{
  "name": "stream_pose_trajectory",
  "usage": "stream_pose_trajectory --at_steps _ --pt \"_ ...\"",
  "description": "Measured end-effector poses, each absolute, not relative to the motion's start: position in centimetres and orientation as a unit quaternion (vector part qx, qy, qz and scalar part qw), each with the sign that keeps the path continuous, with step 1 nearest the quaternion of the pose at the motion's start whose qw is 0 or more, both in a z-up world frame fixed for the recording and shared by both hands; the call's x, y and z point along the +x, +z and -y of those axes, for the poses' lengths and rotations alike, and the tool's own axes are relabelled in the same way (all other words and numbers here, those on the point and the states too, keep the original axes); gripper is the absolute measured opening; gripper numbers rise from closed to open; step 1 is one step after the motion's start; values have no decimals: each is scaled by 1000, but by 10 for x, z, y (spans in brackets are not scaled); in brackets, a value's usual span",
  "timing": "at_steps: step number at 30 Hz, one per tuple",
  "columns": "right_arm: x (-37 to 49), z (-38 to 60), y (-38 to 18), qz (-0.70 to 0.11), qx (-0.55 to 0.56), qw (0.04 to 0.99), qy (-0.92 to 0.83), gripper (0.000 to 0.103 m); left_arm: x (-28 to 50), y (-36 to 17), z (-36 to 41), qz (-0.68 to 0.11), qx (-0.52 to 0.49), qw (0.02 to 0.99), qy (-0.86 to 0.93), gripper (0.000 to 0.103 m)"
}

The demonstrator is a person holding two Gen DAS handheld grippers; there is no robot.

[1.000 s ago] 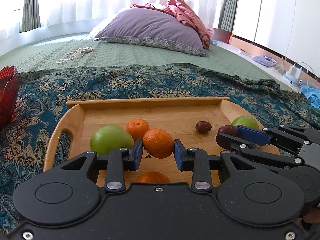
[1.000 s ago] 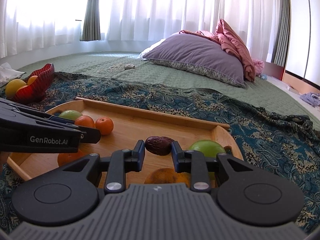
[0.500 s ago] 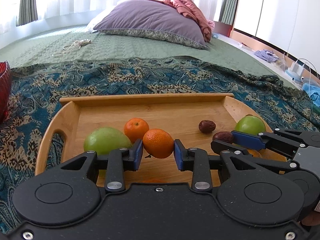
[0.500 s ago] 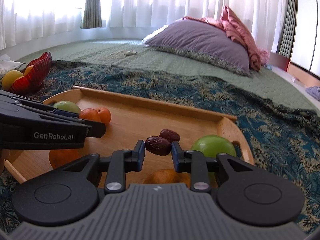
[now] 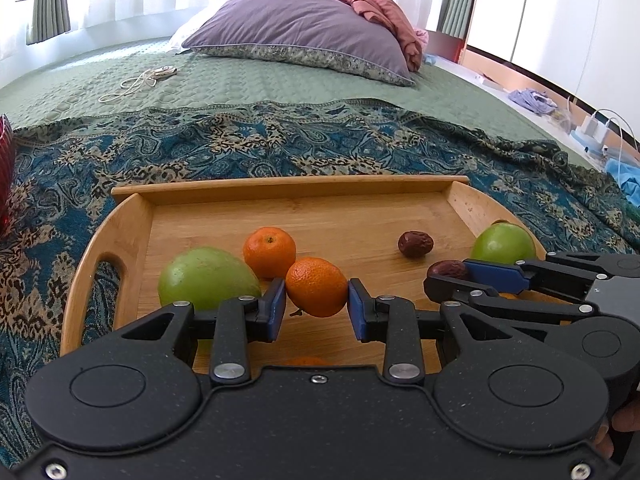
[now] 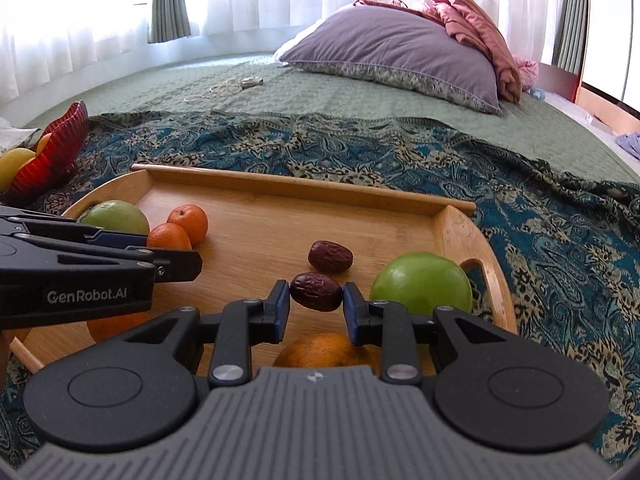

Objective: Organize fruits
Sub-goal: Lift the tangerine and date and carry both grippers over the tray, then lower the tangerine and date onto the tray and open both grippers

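Observation:
A wooden tray [image 5: 304,190] [image 6: 304,186] lies on a patterned blue cloth. My left gripper [image 5: 317,304] is shut on a small orange [image 5: 316,286] just above the tray, beside a second orange [image 5: 269,246] and a green fruit [image 5: 206,278]. My right gripper [image 6: 316,307] is shut on a brown date [image 6: 316,291], with another date [image 6: 330,256] lying just beyond it. A green apple [image 6: 420,289] sits at the tray's right end. An orange [image 6: 326,350] lies under the right gripper.
A red bowl [image 6: 52,152] with yellow fruit stands on the cloth left of the tray. A purple pillow [image 5: 304,32] and a white cable [image 5: 136,82] lie farther back on the green bedspread. Clutter lies by the bed's right edge.
Both grippers have drawn nearer the tray floor while holding their fruit. The second date has come into view beyond the right gripper.

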State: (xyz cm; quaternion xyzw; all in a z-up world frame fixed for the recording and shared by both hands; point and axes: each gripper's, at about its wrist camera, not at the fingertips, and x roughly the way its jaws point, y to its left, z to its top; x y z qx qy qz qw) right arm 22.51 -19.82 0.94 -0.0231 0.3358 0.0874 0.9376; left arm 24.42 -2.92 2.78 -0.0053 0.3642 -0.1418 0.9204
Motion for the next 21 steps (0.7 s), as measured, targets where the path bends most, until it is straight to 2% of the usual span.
stream_pose_trajectory --at_steps 21 --pt "234 195 9 -356 -36 930 87 39 245 23 30 -373 -7 916 -145 31"
